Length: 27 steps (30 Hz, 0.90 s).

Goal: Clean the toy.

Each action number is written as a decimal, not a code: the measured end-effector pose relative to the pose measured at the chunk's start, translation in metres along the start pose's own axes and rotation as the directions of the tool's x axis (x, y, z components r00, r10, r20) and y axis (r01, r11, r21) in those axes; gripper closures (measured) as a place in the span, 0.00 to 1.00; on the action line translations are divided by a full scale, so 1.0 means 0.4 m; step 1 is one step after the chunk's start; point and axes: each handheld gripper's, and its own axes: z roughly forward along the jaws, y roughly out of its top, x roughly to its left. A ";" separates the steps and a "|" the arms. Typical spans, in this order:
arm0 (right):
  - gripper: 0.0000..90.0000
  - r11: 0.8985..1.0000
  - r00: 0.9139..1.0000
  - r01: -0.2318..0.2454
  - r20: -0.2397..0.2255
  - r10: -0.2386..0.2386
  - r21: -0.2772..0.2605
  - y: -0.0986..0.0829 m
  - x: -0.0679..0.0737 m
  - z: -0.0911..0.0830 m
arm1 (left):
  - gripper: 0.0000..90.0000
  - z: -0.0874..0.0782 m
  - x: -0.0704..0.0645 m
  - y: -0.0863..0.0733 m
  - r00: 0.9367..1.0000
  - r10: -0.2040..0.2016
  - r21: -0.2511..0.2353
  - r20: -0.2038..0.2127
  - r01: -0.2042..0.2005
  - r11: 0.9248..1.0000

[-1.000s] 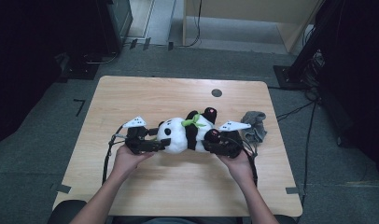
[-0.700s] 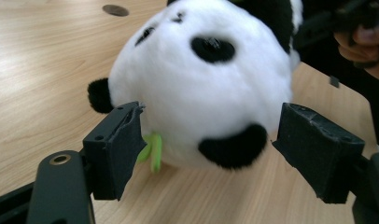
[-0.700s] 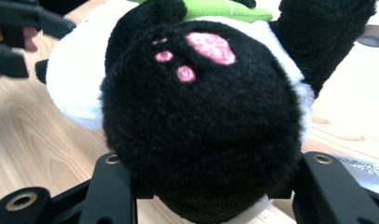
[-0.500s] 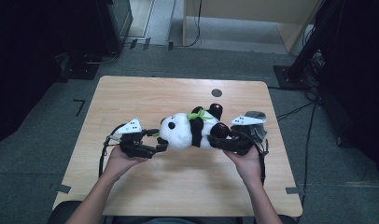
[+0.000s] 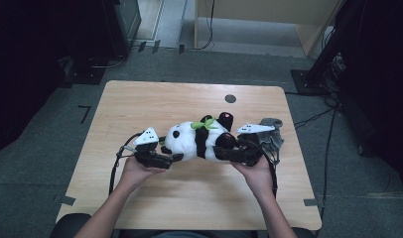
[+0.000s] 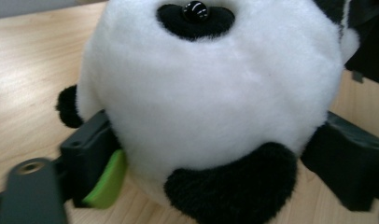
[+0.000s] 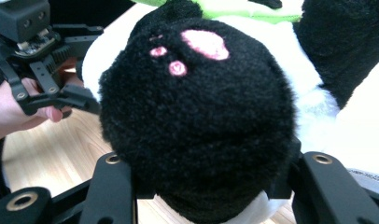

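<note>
A black-and-white plush panda point(image 5: 192, 141) with a green bow lies on its side in the middle of the wooden table point(image 5: 140, 104), its head toward the left. My left gripper point(image 5: 170, 157) stands open around the head point(image 6: 215, 93), one jaw on each side and a green pad point(image 6: 106, 179) against the fur. My right gripper point(image 5: 220, 151) is shut on a black hind foot with pink toe marks point(image 7: 197, 116), which bulges between its jaws. In the right gripper view, the left gripper point(image 7: 38, 65) and the hand holding it lie beyond the panda.
A crumpled grey cloth point(image 5: 273, 135) lies just behind the right gripper, near the table's right edge. A small dark round mark point(image 5: 230, 98) sits on the far part of the table. Bare wood stretches at the far left and along the front edge.
My right gripper has carried the panda slightly to the right. The left gripper stood a little off the head half a second ago and now has its jaws around it.
</note>
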 end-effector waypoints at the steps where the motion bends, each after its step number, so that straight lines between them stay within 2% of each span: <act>1: 0.56 1.000 1.000 0.001 0.005 -0.001 0.001 -0.001 0.000 0.001 | 0.24 0.000 0.000 0.000 1.000 -0.006 0.007 -0.006 0.006 1.000; 5: 0.55 1.000 1.000 0.007 0.013 -0.007 0.011 -0.002 -0.002 0.006 | 0.44 -0.004 -0.003 0.004 0.999 -0.035 0.036 -0.020 0.036 0.999; 6: 0.55 1.000 1.000 0.015 0.018 -0.016 0.016 -0.002 -0.001 0.008 | 0.44 -0.005 -0.003 0.005 0.999 -0.052 0.054 -0.007 0.052 0.997; 8: 0.51 0.999 0.999 0.031 0.031 -0.032 0.018 -0.003 -0.001 0.010 | 0.50 -0.007 0.001 0.005 0.996 -0.085 0.071 0.018 0.084 0.994; 9: 0.49 0.999 0.999 0.028 0.024 -0.029 0.017 -0.003 -0.005 0.010 | 0.52 -0.008 0.002 0.006 0.996 -0.088 0.075 0.021 0.087 0.993; 10: 0.43 0.999 0.999 0.043 0.027 -0.044 0.017 -0.005 -0.010 0.014 | 0.56 -0.011 0.001 0.009 0.996 -0.089 0.077 0.012 0.088 0.993; 12: 0.38 0.999 0.999 0.041 0.014 -0.042 0.013 -0.007 -0.015 0.018 | 0.58 -0.019 0.003 0.013 0.995 -0.096 0.070 0.005 0.096 0.993; 14: 0.33 0.998 0.998 0.063 0.009 -0.063 -0.009 -0.010 -0.018 0.020 | 0.60 -0.032 0.010 0.019 0.993 -0.116 0.058 0.010 0.115 0.992; 15: 0.33 0.998 0.998 0.063 0.009 -0.063 -0.009 -0.010 -0.018 0.020 | 0.60 -0.032 0.010 0.019 0.993 -0.116 0.058 0.010 0.115 0.992; 17: 0.29 0.994 0.996 0.084 -0.010 -0.085 -0.067 -0.016 -0.025 0.018 | 0.61 -0.048 0.019 0.026 0.991 -0.130 0.040 0.022 0.129 0.991; 18: 0.26 0.986 0.992 0.119 -0.030 -0.123 -0.121 -0.023 -0.032 0.016 | 0.62 -0.056 0.021 0.031 0.991 -0.132 0.036 0.026 0.132 0.991; 19: 0.25 0.979 0.987 0.145 -0.049 -0.153 -0.140 -0.028 -0.034 0.016 | 0.62 -0.060 0.022 0.032 0.991 -0.134 0.030 0.023 0.133 0.991; 20: 0.23 0.971 0.979 0.187 -0.058 -0.197 -0.147 -0.034 -0.036 0.016 | 0.62 -0.064 0.024 0.033 0.991 -0.132 0.030 0.021 0.131 0.991; 21: 0.23 0.971 0.979 0.187 -0.058 -0.197 -0.147 -0.034 -0.036 0.016 | 0.62 -0.064 0.024 0.033 0.991 -0.132 0.030 0.021 0.131 0.991; 22: 0.20 0.965 0.972 0.218 -0.054 -0.227 -0.146 -0.038 -0.035 0.017 | 0.62 -0.068 0.025 0.035 0.991 -0.135 0.027 0.018 0.135 0.990; 24: 0.16 0.965 0.971 0.223 -0.050 -0.232 -0.134 -0.044 -0.036 0.022 | 0.62 -0.076 0.029 0.038 0.989 -0.149 0.017 0.020 0.149 0.989; 25: 0.12 0.966 0.969 0.234 -0.056 -0.241 -0.113 -0.053 -0.039 0.025 | 0.62 -0.086 0.034 0.043 0.984 -0.171 0.006 0.043 0.170 0.985; 26: 0.12 0.966 0.969 0.234 -0.056 -0.241 -0.113 -0.053 -0.039 0.025 | 0.62 -0.086 0.034 0.043 0.984 -0.171 0.006 0.043 0.170 0.985; 27: 0.07 0.966 0.967 0.237 -0.069 -0.245 -0.105 -0.056 -0.042 0.027 | 0.62 -0.089 0.035 0.046 0.983 -0.177 0.005 0.055 0.177 0.984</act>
